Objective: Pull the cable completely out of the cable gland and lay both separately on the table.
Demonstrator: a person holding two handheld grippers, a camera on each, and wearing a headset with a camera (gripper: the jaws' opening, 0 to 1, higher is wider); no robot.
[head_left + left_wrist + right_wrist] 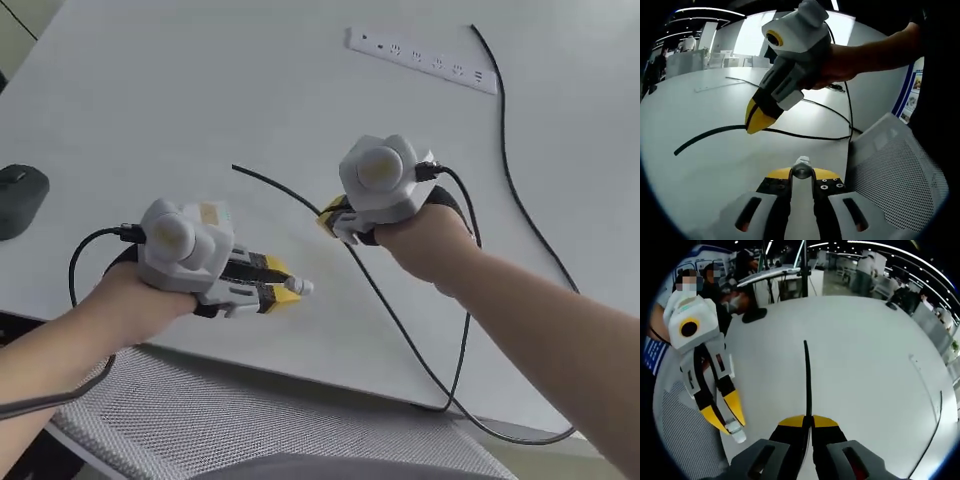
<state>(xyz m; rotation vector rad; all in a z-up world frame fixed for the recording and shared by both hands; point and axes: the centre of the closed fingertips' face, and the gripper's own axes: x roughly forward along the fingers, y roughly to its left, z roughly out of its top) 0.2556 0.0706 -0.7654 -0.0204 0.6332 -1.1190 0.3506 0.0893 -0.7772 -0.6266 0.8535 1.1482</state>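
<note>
Over the white surface's [200, 90] near edge: left tool [802, 176] clamps small grey cable gland [801, 166]; right tool [809, 422] clamps thin black cable [806, 370].

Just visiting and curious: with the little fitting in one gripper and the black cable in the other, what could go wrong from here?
The small, round cable gland is pinched only at the tips of the left gripper, near the table edge; released carelessly, it might roll off toward the mesh chair. The cable in the right gripper seems to trail over that edge, so its hanging part could drag it off once let go.
</note>
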